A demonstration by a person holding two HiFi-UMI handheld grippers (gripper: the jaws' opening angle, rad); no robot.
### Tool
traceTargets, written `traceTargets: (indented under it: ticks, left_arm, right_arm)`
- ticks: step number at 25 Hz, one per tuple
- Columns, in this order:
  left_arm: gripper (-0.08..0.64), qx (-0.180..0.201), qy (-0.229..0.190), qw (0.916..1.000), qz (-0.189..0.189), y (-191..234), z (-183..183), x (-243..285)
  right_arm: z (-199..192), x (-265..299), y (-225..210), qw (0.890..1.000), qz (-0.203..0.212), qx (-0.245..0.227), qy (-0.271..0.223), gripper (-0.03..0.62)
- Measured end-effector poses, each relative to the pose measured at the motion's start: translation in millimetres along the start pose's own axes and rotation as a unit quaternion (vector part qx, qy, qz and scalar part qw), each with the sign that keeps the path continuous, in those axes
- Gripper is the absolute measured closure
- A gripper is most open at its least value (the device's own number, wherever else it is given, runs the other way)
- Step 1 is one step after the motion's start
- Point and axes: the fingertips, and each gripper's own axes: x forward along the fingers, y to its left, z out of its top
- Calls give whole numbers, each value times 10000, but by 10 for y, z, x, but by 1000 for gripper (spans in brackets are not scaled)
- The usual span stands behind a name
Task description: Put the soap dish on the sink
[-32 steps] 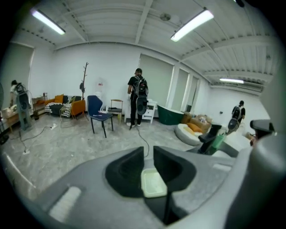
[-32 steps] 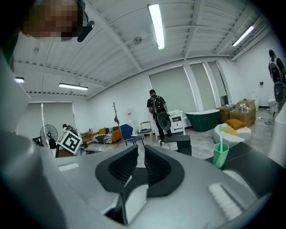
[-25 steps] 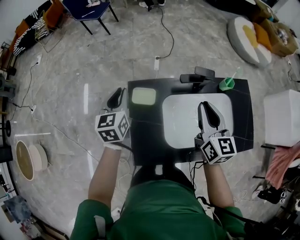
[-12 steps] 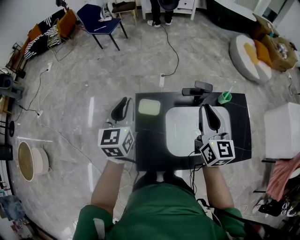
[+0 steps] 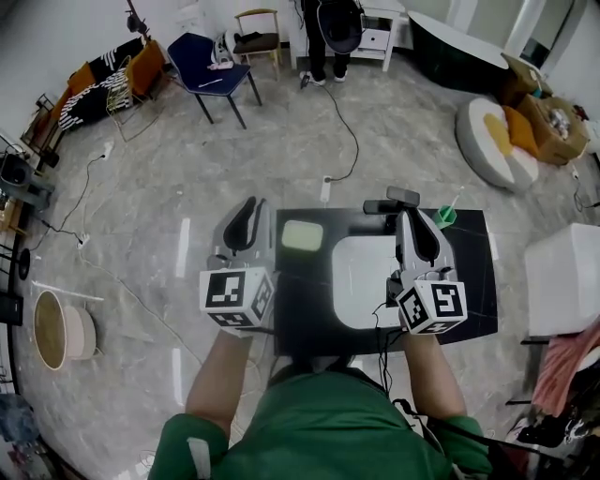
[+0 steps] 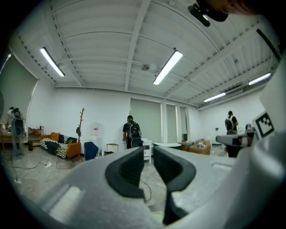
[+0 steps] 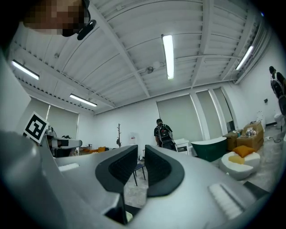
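The pale green soap dish lies on the black counter, just left of the white sink basin. My left gripper hovers over the counter's left edge, beside the dish and apart from it, jaws shut and empty. My right gripper hangs over the basin's right side, also shut with nothing in it. Both gripper views look out level across the room; the left gripper and the right gripper show only a thin slit between the jaws.
A black faucet and a green cup stand at the counter's back. A white box sits to the right. A cable runs over the floor toward a blue chair and a standing person.
Both grippers have risen and tipped up, and the counter now looks smaller and farther below. The soap dish has stayed where it was on the counter.
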Motion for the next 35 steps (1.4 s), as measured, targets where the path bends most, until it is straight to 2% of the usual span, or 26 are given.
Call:
traceTargets:
  ticks: [8, 14, 21, 35]
  left_arm:
    - [495, 35, -460, 9989, 11, -16, 421, -169]
    - [508, 20, -645, 9979, 57, -4, 576, -200]
    - [508, 60, -605, 9981, -61, -51, 567, -186]
    - [506, 10, -432, 9990, -100, -81, 478, -125]
  right_arm:
    - [436, -31, 224, 9985, 253, -197, -442, 543]
    - [601, -51, 268, 9978, 245, -352, -500, 543]
    - [671, -86, 285, 9966, 279, -448, -625, 543]
    - [641, -81, 231, 9975, 248, -399, -533, 542]
